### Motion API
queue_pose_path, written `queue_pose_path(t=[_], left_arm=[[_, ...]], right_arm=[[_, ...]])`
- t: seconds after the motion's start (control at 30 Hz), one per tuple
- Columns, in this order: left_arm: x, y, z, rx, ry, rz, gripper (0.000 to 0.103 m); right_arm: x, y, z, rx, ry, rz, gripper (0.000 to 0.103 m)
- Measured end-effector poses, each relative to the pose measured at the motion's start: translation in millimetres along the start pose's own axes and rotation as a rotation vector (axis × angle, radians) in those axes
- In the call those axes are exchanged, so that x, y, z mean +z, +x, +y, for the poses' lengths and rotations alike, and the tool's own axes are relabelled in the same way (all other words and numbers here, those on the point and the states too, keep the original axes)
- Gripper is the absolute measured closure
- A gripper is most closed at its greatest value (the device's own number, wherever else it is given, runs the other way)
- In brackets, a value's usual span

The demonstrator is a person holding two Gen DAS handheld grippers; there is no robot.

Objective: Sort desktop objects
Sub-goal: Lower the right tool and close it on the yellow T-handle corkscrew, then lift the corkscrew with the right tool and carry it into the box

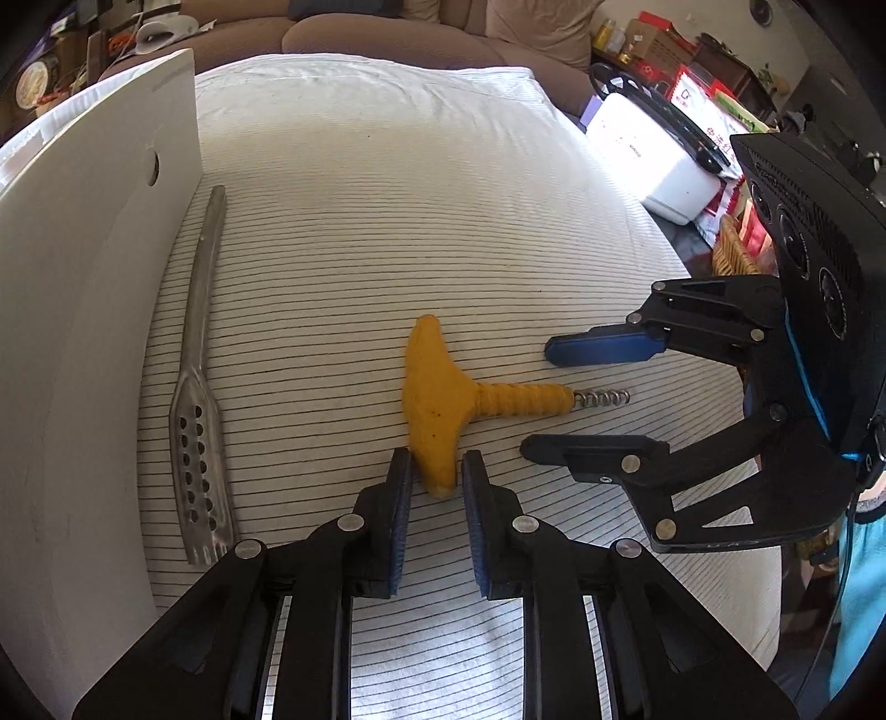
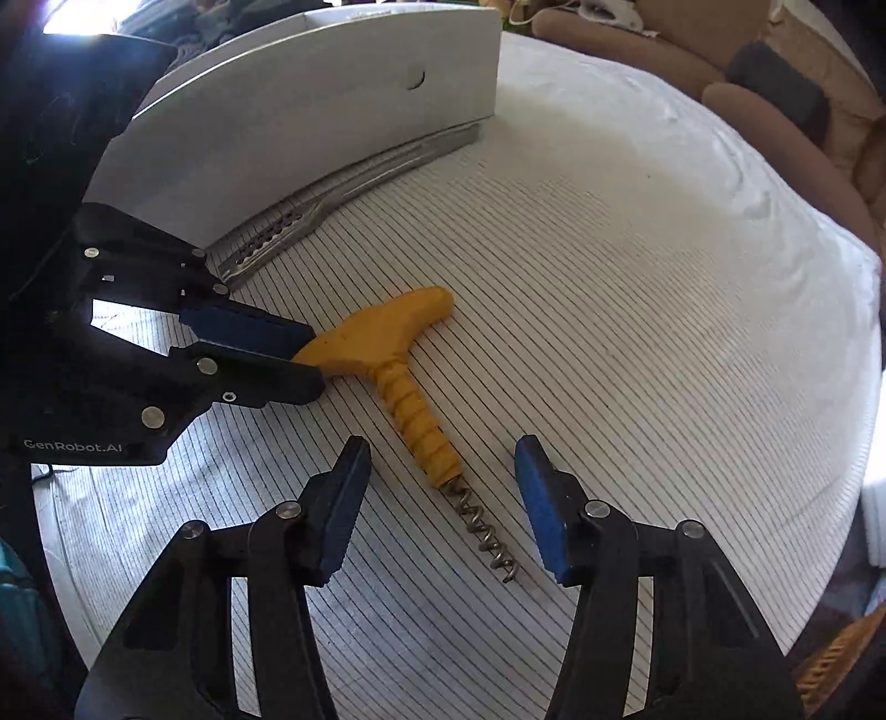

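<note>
A yellow corkscrew (image 1: 443,399) is lying flat on the striped cloth (image 1: 387,232) covering the bench, near its middle, with the metal spiral (image 2: 487,537) bare at one end and the T-shaped grip at the other.

The left tongs (image 1: 437,471) are clamping one end of the T-grip, with a blue pad pressing on each side of it; the right wrist view shows the same pinch from the side.

The right tongs (image 2: 443,498) are standing apart, straddling the spot where the ribbed shaft meets the spiral; neither pad is touching the corkscrew.

A slotted metal spatula (image 1: 202,387) is lying well to the side of the corkscrew, just beside the wall of a white box (image 1: 83,277) and running along it. Behind the bench, a brown sofa (image 1: 343,33) is sitting with cushions on it.
</note>
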State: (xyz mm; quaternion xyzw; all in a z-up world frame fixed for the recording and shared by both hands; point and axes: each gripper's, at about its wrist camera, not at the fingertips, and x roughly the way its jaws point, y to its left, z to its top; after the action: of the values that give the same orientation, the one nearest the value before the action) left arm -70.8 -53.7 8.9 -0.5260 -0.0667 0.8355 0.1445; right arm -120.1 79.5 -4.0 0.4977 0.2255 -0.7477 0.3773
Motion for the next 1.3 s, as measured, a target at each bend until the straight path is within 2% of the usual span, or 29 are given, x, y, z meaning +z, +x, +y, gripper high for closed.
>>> queue_pose_path(t=[0.03,0.1,0.17,0.3,0.33,0.37,0.4,0.47,0.67,0.8,0.93,1.03,1.17,1.3], left_arm=[[1.4,0.8,-1.0,0.001,0.005,-0.003,0.079],[4.1,2.0,-3.6,0.010,0.010,-0.009,0.073],[5.4,2.8,-5.3,-0.005,0.008,-0.008,0.062],[4.3,2.1,-6.1,-0.013,0.023,-0.008,0.062],[4.1,1.5,-5.1,-0.013,0.024,-0.004,0.066],[3.9,1.0,-4.8,-0.006,0.031,0.002,0.079],[3.2,-0.4,-3.1,-0.004,0.031,0.005,0.086],[1.4,-7.9,-0.6,-0.049,0.015,-0.005,0.087],[0.0,-46.2,-9.9,-0.052,0.020,-0.064,0.087],[2.9,-90.8,-9.3,-0.058,0.036,-0.116,0.087],[6.2,-143.3,5.4,-0.051,0.041,-0.181,0.088],[4.4,-181.3,28.9,-0.031,0.033,-0.220,0.088],[0.1,-224.5,78.7,-0.011,-0.003,-0.245,0.088],[-2.2,-258.1,139.9,0.030,-0.049,-0.260,0.088]], right_arm=[[0.4,0.2,0.5,-0.009,-0.011,-0.002,0.061],[0.6,-0.8,1.2,-0.005,-0.018,0.001,0.085],[0.0,-1.8,4.5,0.004,-0.040,0.012,0.086],[-5.0,-5.1,15.9,-0.033,-0.068,0.014,0.088],[-5.2,-8.7,18.0,-0.031,-0.074,0.010,0.088],[-5.8,-13.8,20.5,-0.029,-0.082,0.005,0.089],[-6.3,-19.1,22.8,-0.028,-0.092,0.005,0.089],[-7.4,-31.1,27.3,-0.035,-0.108,0.004,0.089],[-0.1,-61.6,44.6,-0.067,-0.147,0.013,0.089],[9.5,-91.0,59.1,-0.097,-0.166,-0.017,0.089],[38.8,-121.5,78.6,-0.112,-0.185,-0.069,0.089],[67.6,-137.7,107.1,-0.118,-0.213,-0.110,0.089],[117.7,-142.0,146.2,-0.112,-0.269,-0.144,0.089],[169.5,-126.5,189.5,-0.088,-0.318,-0.168,0.089]])
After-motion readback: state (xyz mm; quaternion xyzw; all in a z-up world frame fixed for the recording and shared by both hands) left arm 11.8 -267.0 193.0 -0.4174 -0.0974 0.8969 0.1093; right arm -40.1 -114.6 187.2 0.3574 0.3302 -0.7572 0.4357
